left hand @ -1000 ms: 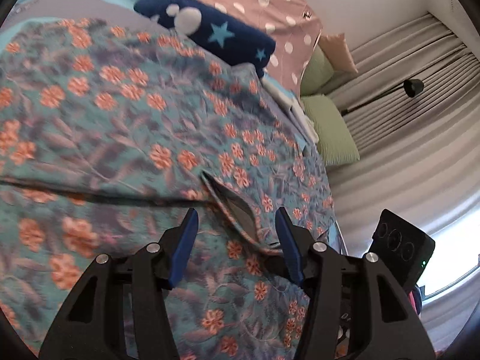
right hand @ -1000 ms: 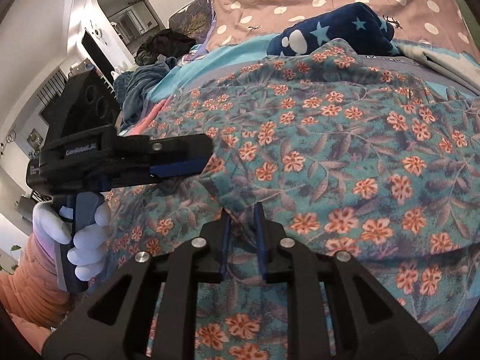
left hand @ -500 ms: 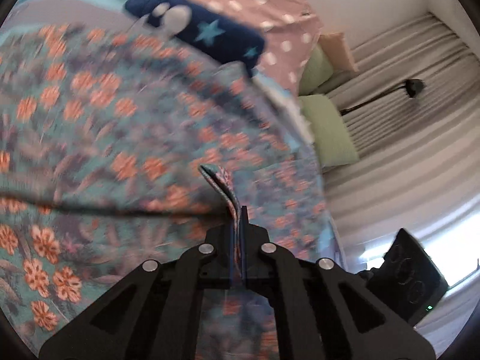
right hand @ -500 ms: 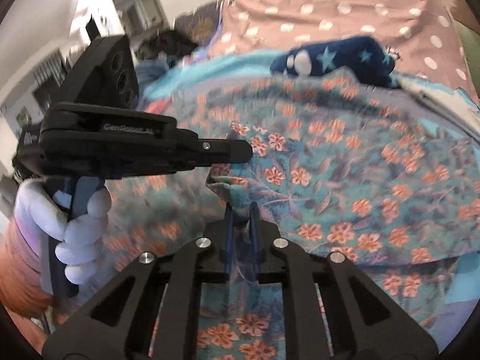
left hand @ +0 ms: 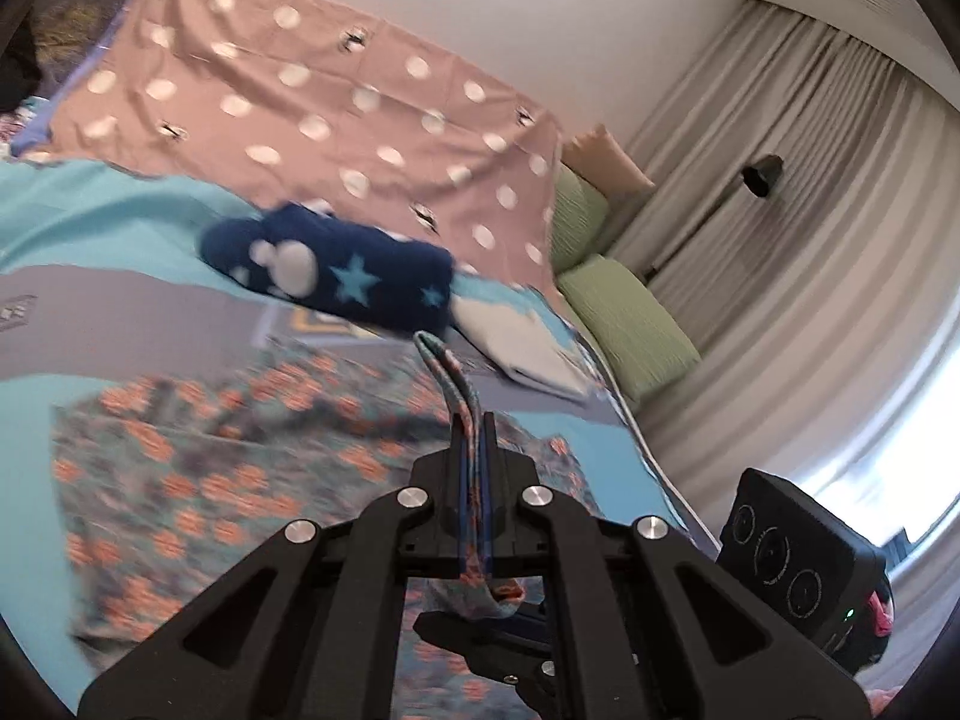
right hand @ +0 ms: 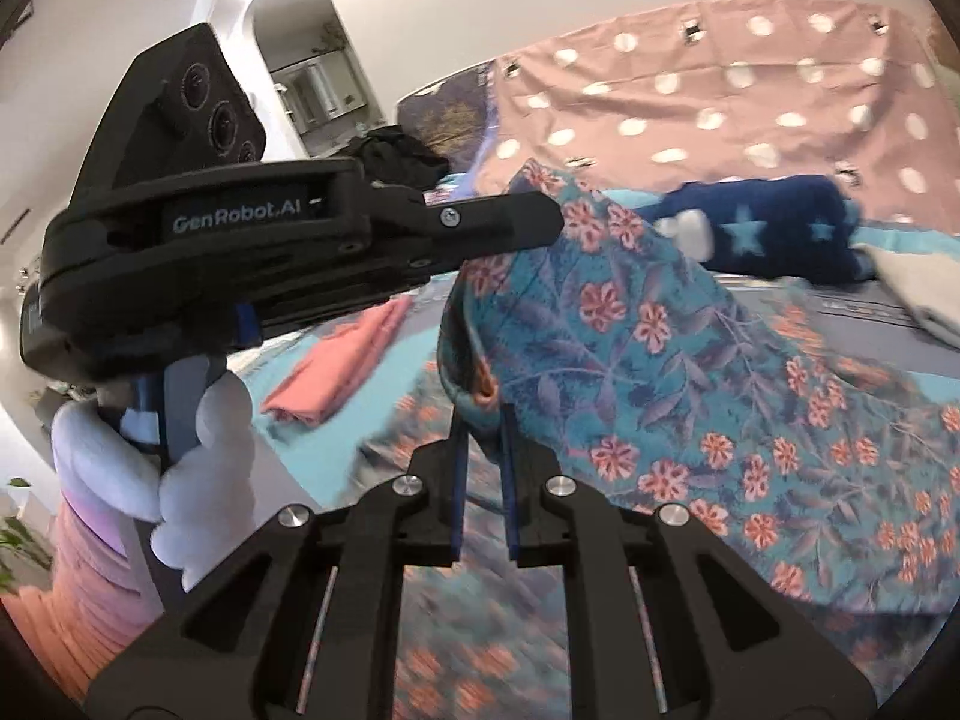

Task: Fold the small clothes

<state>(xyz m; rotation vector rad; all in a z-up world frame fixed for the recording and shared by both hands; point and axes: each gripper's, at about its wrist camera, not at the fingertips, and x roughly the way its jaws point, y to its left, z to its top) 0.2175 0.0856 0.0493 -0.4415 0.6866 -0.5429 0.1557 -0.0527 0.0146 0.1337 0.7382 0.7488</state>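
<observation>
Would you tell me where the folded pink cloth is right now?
In the right wrist view, the folded pink cloth lies left of centre on the turquoise sheet, below the left gripper.

We see a home bedroom. Bed with polka-dot sheet (left hand: 336, 102), green pillows (left hand: 630, 324), long curtains (left hand: 798, 192).

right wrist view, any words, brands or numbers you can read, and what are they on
"GenRobot.AI": on the side of the left hand-held gripper, which is shut on the floral garment.
Grey print on the bedspread: too blurred to read.
No other text is legible in either view.
</observation>
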